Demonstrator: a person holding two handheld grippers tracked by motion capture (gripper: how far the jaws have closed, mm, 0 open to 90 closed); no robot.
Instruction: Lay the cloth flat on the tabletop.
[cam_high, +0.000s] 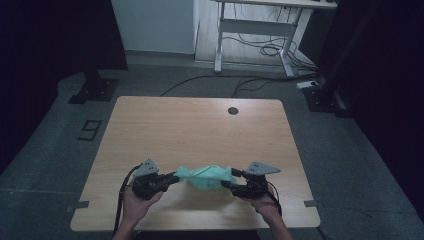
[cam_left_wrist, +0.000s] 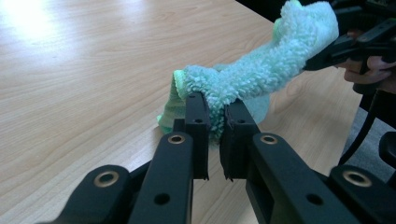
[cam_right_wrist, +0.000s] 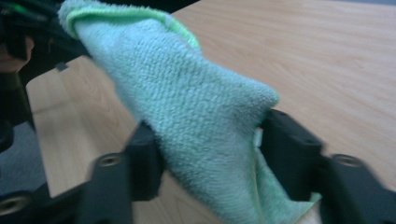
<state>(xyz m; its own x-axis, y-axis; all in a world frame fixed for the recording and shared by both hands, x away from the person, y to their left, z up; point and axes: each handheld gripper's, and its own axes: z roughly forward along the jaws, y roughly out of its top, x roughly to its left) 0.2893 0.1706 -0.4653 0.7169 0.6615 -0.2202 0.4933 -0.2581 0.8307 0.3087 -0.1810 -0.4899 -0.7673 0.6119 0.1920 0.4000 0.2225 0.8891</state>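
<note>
I've got the green cloth strung between both grippers, low over the near middle of the tabletop. Left gripper fingers are pressed nearly together, pinching the cloth's left end. Right gripper fingers are spread wide around a thick bunch of the right end; it looks draped between them, not clamped. Risk: if I pull the hands apart now, the right end slides out and the cloth drops in a heap.
</note>
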